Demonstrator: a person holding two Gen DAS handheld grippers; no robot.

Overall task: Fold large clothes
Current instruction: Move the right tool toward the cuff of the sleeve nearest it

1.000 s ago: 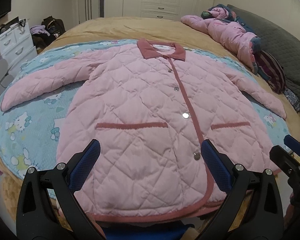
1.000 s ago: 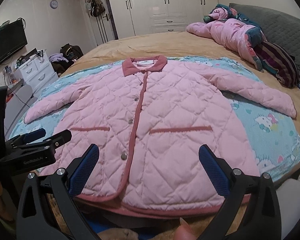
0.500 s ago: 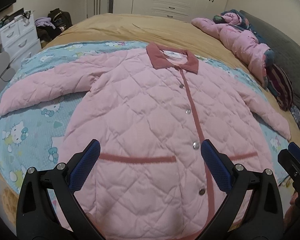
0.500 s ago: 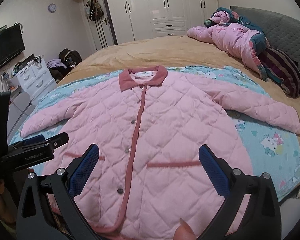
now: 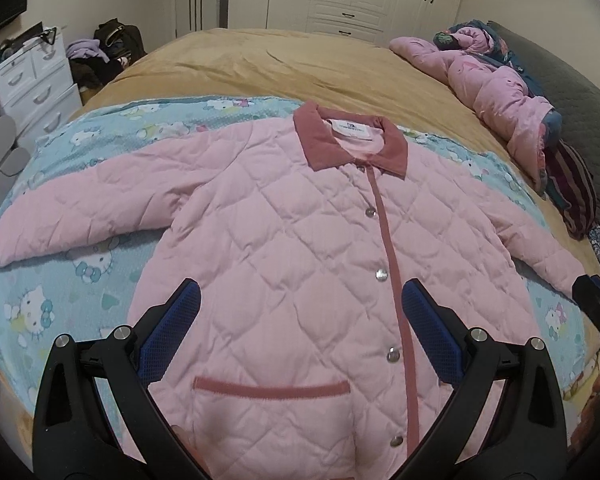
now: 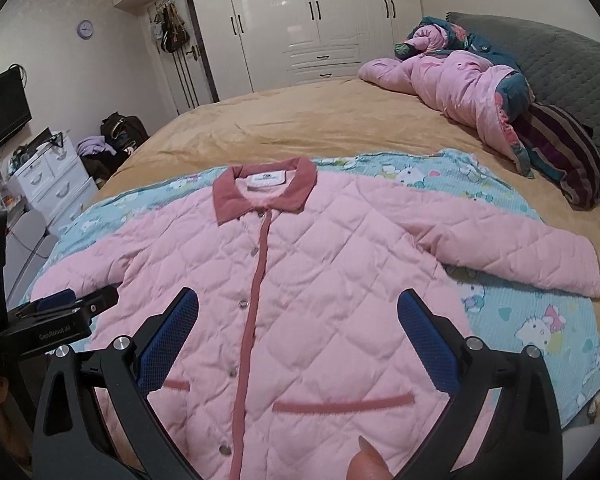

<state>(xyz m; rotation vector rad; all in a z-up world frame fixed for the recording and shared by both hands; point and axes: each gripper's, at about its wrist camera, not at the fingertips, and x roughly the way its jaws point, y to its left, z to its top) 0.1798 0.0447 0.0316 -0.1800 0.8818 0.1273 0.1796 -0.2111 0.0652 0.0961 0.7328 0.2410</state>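
Left tongs (image 5: 300,320) spread wide, holding nothing, above pink quilted jacket (image 5: 300,248). Right tongs (image 6: 298,320) likewise wide, empty.

You have a bed (image 6: 300,120) with a tan cover ahead of you, and a light blue cartoon-cat blanket (image 6: 540,320) is spread over its near part. A crumpled pink quilt (image 6: 460,84) lies at the far right of the bed, beside a dark striped cloth (image 6: 564,152) and a grey padded headboard (image 6: 560,52). White wardrobes (image 6: 320,20) fill the back wall. To your left stand a white chest of drawers (image 6: 56,184), a dark bag (image 6: 122,128) with some clothes, a television (image 6: 0,112), and a round wall clock (image 6: 85,29).
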